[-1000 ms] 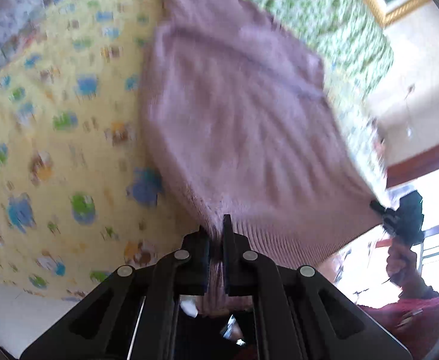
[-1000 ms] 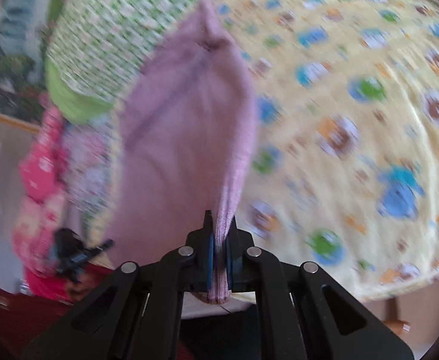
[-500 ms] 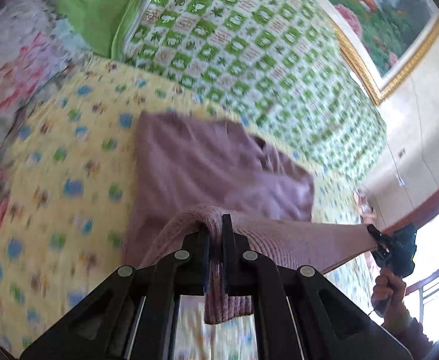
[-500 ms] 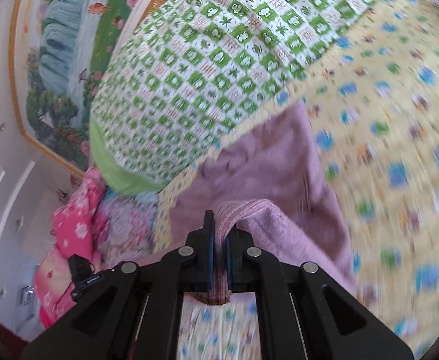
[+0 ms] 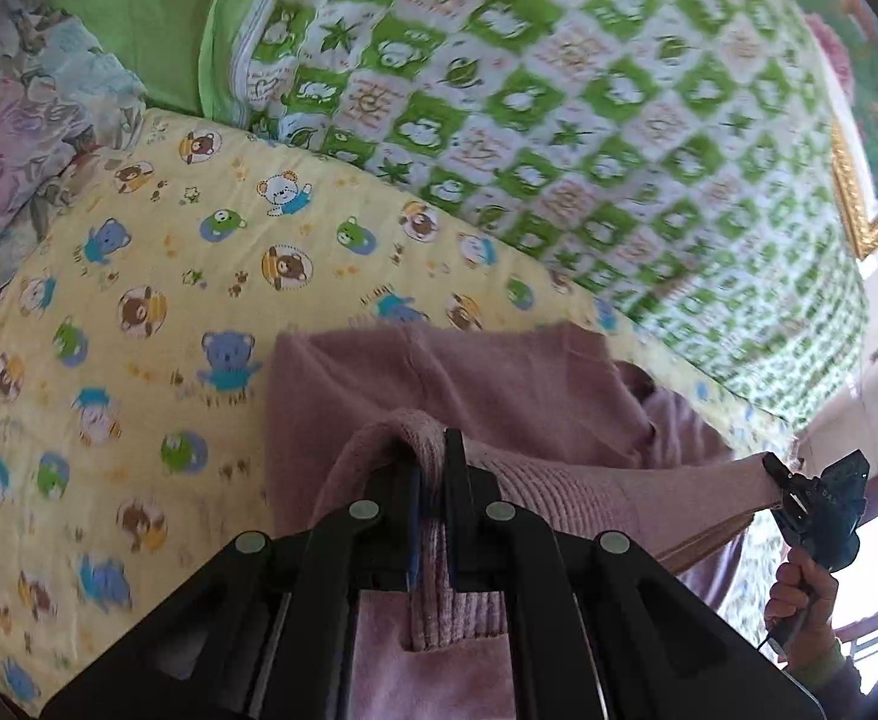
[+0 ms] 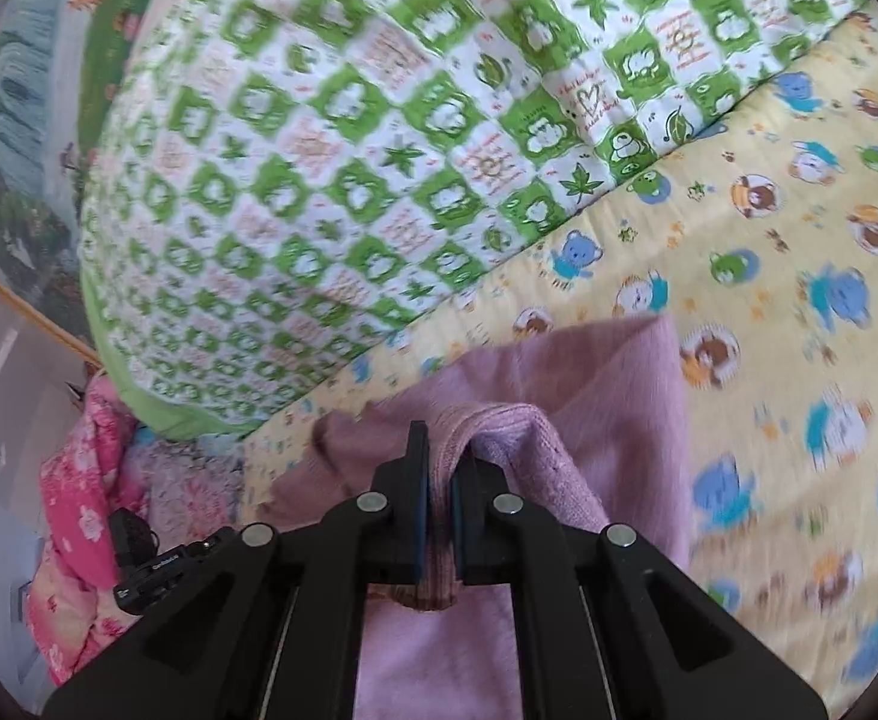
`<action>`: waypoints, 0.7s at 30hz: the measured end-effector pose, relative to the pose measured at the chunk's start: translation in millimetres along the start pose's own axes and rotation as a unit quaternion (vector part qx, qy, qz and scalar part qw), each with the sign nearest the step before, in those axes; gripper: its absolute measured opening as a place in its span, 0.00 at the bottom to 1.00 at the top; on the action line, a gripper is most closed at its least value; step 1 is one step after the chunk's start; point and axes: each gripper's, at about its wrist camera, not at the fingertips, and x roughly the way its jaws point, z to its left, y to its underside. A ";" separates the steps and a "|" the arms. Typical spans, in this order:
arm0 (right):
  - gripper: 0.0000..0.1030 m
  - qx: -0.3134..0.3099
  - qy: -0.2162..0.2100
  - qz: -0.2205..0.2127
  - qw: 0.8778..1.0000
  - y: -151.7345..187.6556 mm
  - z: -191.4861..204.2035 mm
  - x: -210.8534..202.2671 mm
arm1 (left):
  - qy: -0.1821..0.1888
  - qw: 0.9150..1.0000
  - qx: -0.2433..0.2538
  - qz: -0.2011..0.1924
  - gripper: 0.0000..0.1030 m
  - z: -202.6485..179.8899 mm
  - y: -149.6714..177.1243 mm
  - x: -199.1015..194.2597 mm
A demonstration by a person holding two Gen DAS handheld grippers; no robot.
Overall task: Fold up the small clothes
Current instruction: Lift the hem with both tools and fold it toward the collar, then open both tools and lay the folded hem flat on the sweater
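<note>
1. Left gripper (image 5: pixel 432 468): black two-finger tool, jaws pinching narrow on the ribbed hem of a mauve knitted sweater (image 5: pixel 439 384); hem fabric is bunching up and over the fingertips.
2. Right gripper (image 6: pixel 439 462): same black tool, jaws also clamping tight on the ribbed hem, knit poking out between the pads and hanging below them.
3. In the left wrist view the right gripper is showing at the right edge of frame, gripped by a person's hand (image 5: pixel 805 594), w/ the hem stretching taut btwn the two tools.
4. Sweater body is lying flat on a yellow bedsheet w/ cartoon bear print (image 5: pixel 138 312), beyond both tools; the lifted hem is hanging over the lower part of the garment. One sleeve is sticking out on the sweater's right side.
5. Sweater's far edge is sitting near the sheet's far edge, just short of a green-and-white checked quilt (image 5: pixel 559 90) piled along that edge.
6. Pink floral bedding (image 6: pixel 78 516) is bunching at the bed's side; a gold-framed landscape painting (image 6: pixel 36 120) is hanging on the wall behind the quilt.
</note>
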 end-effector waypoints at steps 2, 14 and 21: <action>0.07 0.005 0.012 0.008 1.000 -6.1 -9.3 15.9 | -0.018 0.999 -0.021 0.020 0.04 4.1 -6.7 16.7; 0.18 0.056 0.023 0.015 0.998 -18.4 -33.5 33.9 | -0.011 0.998 -0.038 0.041 0.11 14.5 -22.4 52.4; 0.54 0.037 0.006 -0.051 0.998 -23.1 -10.7 -11.8 | -0.021 1.000 -0.010 -0.016 0.45 -0.9 -31.3 -1.6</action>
